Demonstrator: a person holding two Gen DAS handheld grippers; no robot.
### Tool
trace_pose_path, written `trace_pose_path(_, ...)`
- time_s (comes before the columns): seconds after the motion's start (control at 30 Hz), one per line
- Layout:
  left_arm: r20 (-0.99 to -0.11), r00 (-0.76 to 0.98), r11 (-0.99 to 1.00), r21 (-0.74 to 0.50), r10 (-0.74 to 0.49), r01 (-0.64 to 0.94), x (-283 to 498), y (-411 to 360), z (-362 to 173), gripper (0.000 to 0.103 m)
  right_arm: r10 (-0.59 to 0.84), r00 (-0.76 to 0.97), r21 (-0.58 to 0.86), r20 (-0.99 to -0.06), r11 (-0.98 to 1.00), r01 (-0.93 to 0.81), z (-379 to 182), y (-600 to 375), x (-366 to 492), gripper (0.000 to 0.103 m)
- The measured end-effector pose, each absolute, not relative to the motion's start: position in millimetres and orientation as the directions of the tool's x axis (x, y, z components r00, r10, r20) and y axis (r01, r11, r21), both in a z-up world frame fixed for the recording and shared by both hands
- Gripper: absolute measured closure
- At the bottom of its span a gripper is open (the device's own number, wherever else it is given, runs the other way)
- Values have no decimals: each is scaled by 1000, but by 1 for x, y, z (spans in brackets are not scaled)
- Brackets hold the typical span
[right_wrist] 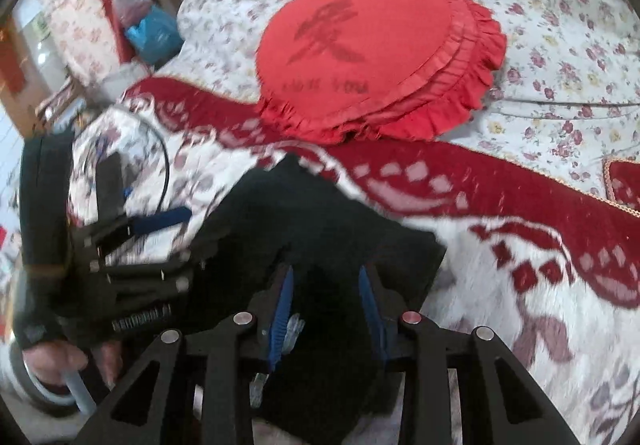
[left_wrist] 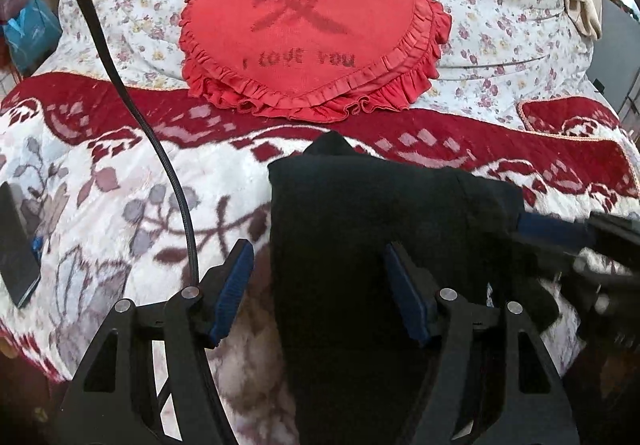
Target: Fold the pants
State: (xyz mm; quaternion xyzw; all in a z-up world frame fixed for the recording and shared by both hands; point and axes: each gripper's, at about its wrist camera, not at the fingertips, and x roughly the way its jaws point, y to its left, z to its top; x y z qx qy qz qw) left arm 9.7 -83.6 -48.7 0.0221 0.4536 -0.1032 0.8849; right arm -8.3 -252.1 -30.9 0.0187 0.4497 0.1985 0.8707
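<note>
Black pants (left_wrist: 360, 229) lie folded in a thick pad on the red and white blanket (left_wrist: 120, 173). My left gripper (left_wrist: 322, 289) hangs open over their left edge, one pad off the cloth and the other above it. At the pants' right side a blue finger (left_wrist: 548, 225) of my right gripper comes in, blurred. In the right wrist view my right gripper (right_wrist: 326, 309) is shut on a bunch of the black pants (right_wrist: 320, 229) between its blue pads. To their left, the left gripper (right_wrist: 160, 221) is held by a gloved hand (right_wrist: 40, 325).
A red frilled heart cushion (left_wrist: 308, 29) lies just beyond the pants on a floral sheet (left_wrist: 500, 5). A black cable (left_wrist: 160, 149) crosses the blanket at left, near a dark phone (left_wrist: 16, 245). Bags and clutter (right_wrist: 132, 5) stand beside the bed.
</note>
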Motion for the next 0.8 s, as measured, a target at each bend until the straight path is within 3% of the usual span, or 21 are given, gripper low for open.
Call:
trace_pose_path(0.47, -822, 538, 975, -83, -184, 207, -12, -86, -54, 35, 361, 477, 243, -801, 925, -290, -67, -262, -33, 70)
trace_pose_path(0.8, -825, 534, 975, -87, -184, 203, -15, -86, -51, 35, 366, 492, 245, -790, 924, -293, -43, -264, -37, 64)
